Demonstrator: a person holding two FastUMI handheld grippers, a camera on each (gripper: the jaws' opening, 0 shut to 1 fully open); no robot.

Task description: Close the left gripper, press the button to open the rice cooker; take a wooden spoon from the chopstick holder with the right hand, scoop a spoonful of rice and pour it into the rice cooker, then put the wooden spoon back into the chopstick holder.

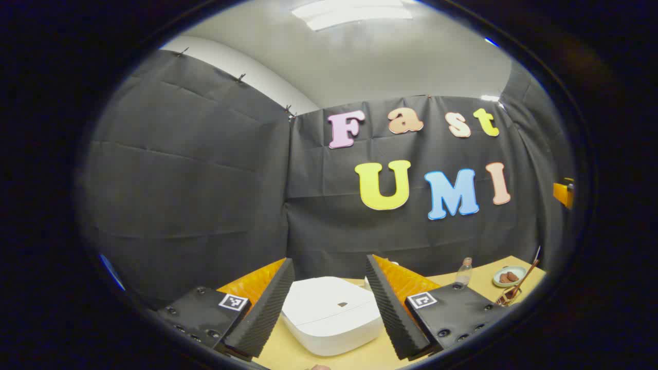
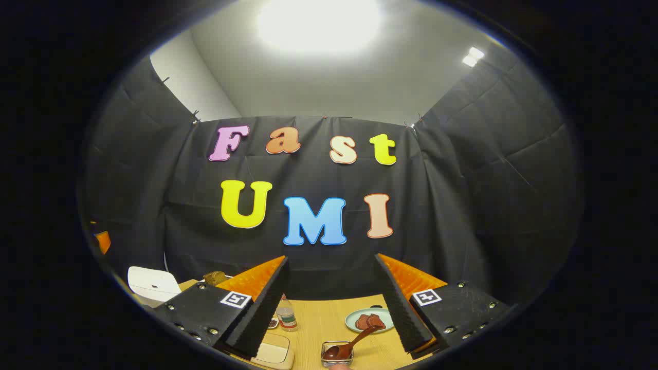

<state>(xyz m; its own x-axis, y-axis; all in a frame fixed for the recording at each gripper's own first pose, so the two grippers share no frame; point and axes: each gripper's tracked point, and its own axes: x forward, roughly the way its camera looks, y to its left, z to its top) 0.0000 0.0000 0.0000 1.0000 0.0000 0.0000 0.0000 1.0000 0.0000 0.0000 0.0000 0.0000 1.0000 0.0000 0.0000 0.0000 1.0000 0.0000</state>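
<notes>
- Left gripper view: the left tool (image 1: 329,308) stands wide open, holding nothing, above the closed white rice cooker (image 1: 331,313) on the surface (image 1: 483,280); far right, a wooden spoon (image 1: 519,288).
- Right gripper view: the right tool (image 2: 334,313) gapes wide, empty; the wooden spoon (image 2: 349,344) sits in what may be a clear holder (image 2: 336,354), near the plate (image 2: 367,319).

Bare table (image 2: 318,321) ahead, bottle (image 2: 287,314) and plate (image 2: 371,319) perhaps flanking it

Black cloth wall (image 2: 462,205), wooden table (image 2: 318,318), ceiling light (image 2: 318,20).
</notes>
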